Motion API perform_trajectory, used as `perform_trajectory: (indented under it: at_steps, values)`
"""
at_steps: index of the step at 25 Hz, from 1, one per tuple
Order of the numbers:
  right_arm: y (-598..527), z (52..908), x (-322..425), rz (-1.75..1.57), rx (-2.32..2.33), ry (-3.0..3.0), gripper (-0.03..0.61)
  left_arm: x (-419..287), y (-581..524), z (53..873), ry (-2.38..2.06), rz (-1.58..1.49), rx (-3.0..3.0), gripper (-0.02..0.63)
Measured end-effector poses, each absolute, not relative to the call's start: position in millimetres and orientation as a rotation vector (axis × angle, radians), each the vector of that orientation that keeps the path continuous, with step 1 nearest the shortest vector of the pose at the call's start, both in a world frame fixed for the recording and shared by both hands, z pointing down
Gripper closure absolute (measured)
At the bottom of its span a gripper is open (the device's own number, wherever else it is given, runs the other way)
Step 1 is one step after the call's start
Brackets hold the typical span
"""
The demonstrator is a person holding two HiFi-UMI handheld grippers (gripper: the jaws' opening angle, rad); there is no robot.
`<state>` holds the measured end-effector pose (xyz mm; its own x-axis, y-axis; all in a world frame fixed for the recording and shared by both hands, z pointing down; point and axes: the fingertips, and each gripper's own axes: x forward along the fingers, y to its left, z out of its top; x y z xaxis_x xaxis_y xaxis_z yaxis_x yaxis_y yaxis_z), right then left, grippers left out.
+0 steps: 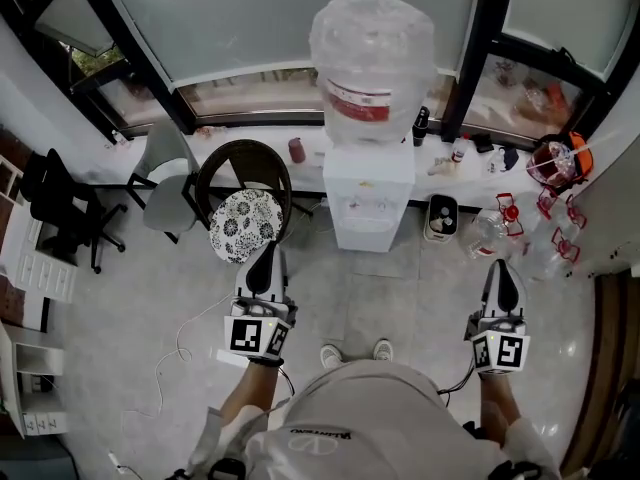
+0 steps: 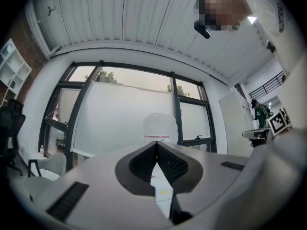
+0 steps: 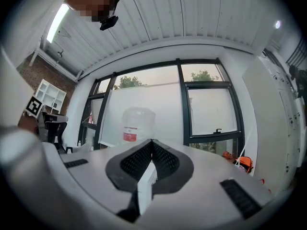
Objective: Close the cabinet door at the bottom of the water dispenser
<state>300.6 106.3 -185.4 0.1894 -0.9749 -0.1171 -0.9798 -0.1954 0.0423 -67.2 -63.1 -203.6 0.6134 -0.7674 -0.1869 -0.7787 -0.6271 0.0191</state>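
The left gripper (image 1: 268, 256) is held out level with its jaws pressed together and nothing between them. A round chair (image 1: 243, 183) with a patterned cushion stands just ahead of it.

Ahead and to the right of it, between the two grippers and well beyond both tips, stands the white water dispenser (image 1: 368, 193) with a big water bottle (image 1: 372, 63) on top. The cabinet door sits low on its front, far below both grippers. It is too foreshortened from above to tell how far it stands open.

It is likely a light, stiff, hinged panel that swings freely, so it needs a push rather than a grasp. Press closed tips flat against its outer face near the free edge, gently, since the bottle probably makes the unit top-heavy.

The right gripper (image 1: 500, 270) is likewise closed and empty, with the dispenser ahead to its left.
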Motion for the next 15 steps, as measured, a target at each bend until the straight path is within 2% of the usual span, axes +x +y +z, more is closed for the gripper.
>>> perform_trajectory:
  at_steps: [15]
  values:
    - [113, -193, 289, 0.193, -2.395, 1.950, 0.563, -67, -54, -202, 1.292, 0.262, -2.778, 0.606]
